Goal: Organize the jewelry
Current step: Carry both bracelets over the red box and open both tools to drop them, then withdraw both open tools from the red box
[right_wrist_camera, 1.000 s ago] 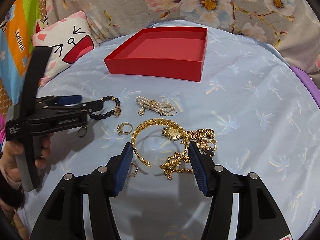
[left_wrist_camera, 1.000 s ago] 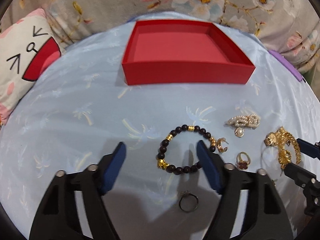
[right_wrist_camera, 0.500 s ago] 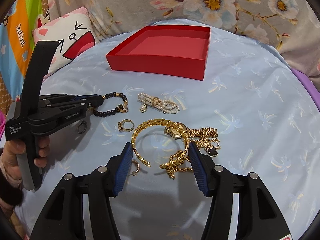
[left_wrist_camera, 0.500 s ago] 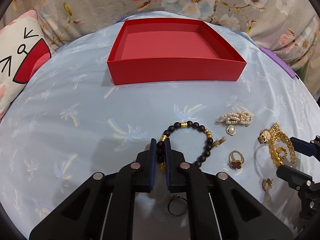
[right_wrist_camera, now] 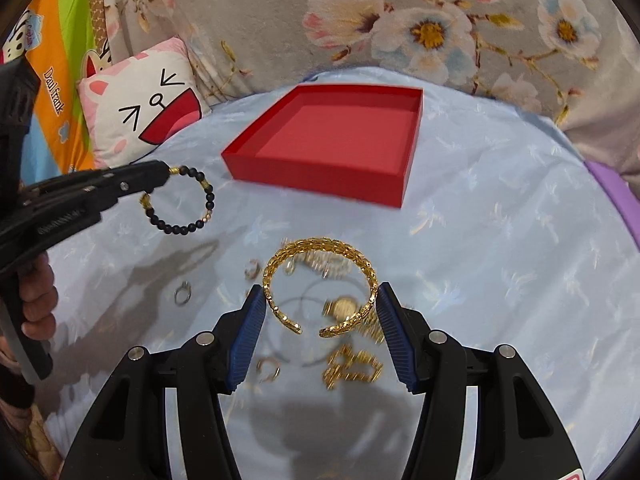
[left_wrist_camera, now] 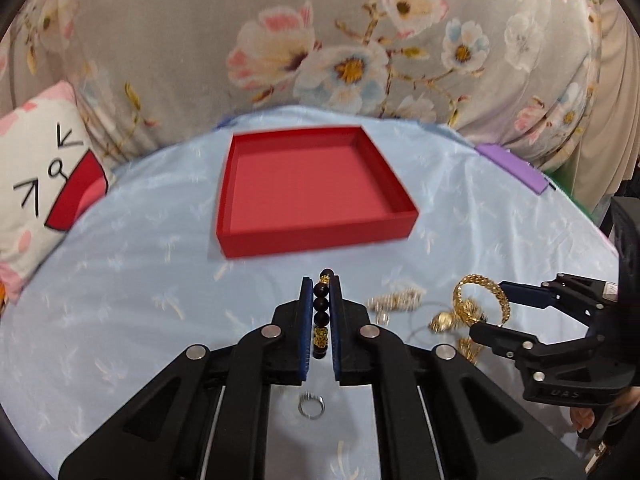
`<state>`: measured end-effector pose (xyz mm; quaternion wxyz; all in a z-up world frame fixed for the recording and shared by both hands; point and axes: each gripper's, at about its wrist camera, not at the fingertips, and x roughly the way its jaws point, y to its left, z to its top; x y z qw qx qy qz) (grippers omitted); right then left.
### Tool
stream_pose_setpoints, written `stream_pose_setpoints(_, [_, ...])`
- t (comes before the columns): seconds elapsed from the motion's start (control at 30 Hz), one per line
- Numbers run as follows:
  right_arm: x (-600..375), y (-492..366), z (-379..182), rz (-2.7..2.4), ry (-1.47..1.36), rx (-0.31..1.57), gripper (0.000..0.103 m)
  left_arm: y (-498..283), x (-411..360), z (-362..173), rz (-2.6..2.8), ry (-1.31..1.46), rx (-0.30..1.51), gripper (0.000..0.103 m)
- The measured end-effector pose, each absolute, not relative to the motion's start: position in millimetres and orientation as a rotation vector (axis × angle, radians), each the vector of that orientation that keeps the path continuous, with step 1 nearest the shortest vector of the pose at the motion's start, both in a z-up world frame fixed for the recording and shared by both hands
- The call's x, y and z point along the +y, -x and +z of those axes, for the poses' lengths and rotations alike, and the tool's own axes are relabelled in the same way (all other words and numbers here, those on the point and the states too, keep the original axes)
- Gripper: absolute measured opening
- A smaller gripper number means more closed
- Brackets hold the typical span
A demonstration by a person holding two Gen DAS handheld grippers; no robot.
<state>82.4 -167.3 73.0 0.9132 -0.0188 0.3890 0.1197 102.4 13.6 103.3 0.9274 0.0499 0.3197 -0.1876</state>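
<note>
At frame centre: left gripper (left_wrist_camera: 320, 308) pinching black-and-gold bead bracelet (right_wrist_camera: 188, 204) | right gripper (right_wrist_camera: 320, 320) clasping gold cuff bangle (right_wrist_camera: 320, 284) | red box (left_wrist_camera: 312, 184) bare inside

My left gripper (left_wrist_camera: 320, 320) and right gripper (right_wrist_camera: 321, 330) are matte black plastic, each with two ribbed blue pads (right_wrist_camera: 244, 338) and round silver screws (left_wrist_camera: 271, 331) on the linkages (faint embossed lettering runs along the side). My bare fingers (right_wrist_camera: 38, 304) wrap a black handle.

Cat-face pillow (left_wrist_camera: 38, 184) at left edge; floral curtain (left_wrist_camera: 320, 40) across top; purple strip (left_wrist_camera: 514, 168) right; pale blue patterned cloth (left_wrist_camera: 120, 300) below.
</note>
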Motion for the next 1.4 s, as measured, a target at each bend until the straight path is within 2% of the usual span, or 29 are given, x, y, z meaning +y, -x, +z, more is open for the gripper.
stream_pose_setpoints(0.2, [-174,-166,112,0.227,0.039,0.762,0.056,-150,1,148,-0.363,-0.096,0.582,0.007])
stream_pose_setpoints(0.4, [-175,-264,114,0.221,0.015,0.775,0.056,-228,-9,158,-0.321,-0.086,0.583,0.007])
stream_pose_setpoints(0.73, [-170,-389,72,0.182,0.043,0.916,0.056,-367,-10,117,-0.266,-0.026,0.703,0.007])
stream_pose_setpoints(1.03, [-167,-435,47,0.134,0.116,0.994,0.056,-426,-21,78,-0.226,-0.059,0.789,0.007])
stream_pose_setpoints(1.1, [-163,-434,46,0.123,0.139,0.984,0.06,-430,-22,73,-0.207,-0.064,0.799,0.009])
stream_pose_setpoints(1.13, [-162,-432,48,0.116,0.146,0.97,0.066,-431,-22,70,-0.179,-0.069,0.798,0.012])
stream_pose_setpoints(1.2, [-164,-421,57,0.102,0.148,0.914,0.072,-430,-21,70,-0.141,-0.082,0.782,0.035])
stream_pose_setpoints(1.23, [-167,-417,61,0.108,0.142,0.893,0.073,-428,-19,72,-0.125,-0.08,0.764,0.054])
stream_pose_setpoints(1.27, [-170,-409,68,0.113,0.131,0.868,0.073,-424,-16,77,-0.116,-0.077,0.739,0.064])
stream_pose_setpoints(1.4, [-185,-361,101,0.153,0.066,0.796,0.073,-396,-4,104,-0.105,-0.058,0.674,0.068])
